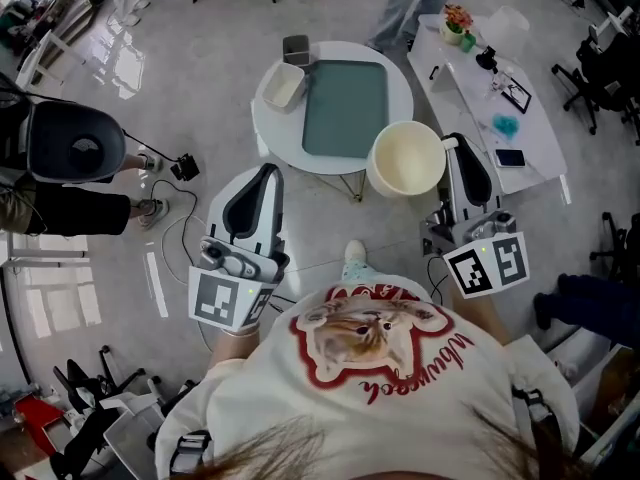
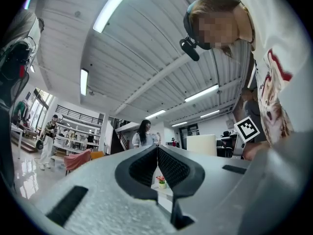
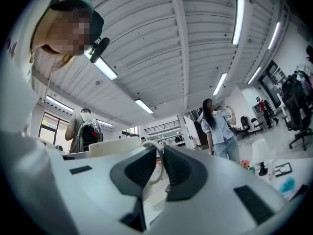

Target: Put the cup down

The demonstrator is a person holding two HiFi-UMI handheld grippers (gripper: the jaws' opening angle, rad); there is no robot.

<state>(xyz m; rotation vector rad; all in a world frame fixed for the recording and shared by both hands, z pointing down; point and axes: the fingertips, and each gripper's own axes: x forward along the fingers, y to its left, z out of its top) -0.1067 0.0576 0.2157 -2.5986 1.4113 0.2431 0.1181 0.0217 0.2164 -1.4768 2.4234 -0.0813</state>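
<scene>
Head view: the right tongs (image 1: 453,141) hold a cream cup (image 1: 407,158), open side up, which overlaps the near right rim of a round white counter (image 1: 400,76). On the counter lie a green tray (image 1: 345,108) and, just left of it, a white rectangular container (image 1: 284,85). The left tongs (image 1: 265,169) hang apart from the counter, over the grey floor (image 1: 200,28).

Right gripper view: the right tongs (image 3: 159,153) pinch the cup's thin white handle (image 3: 157,168); the cup body (image 3: 115,147) stands to their left.

Left gripper view: the left tongs (image 2: 157,151) are pressed together at the tips, with nothing between them.
</scene>
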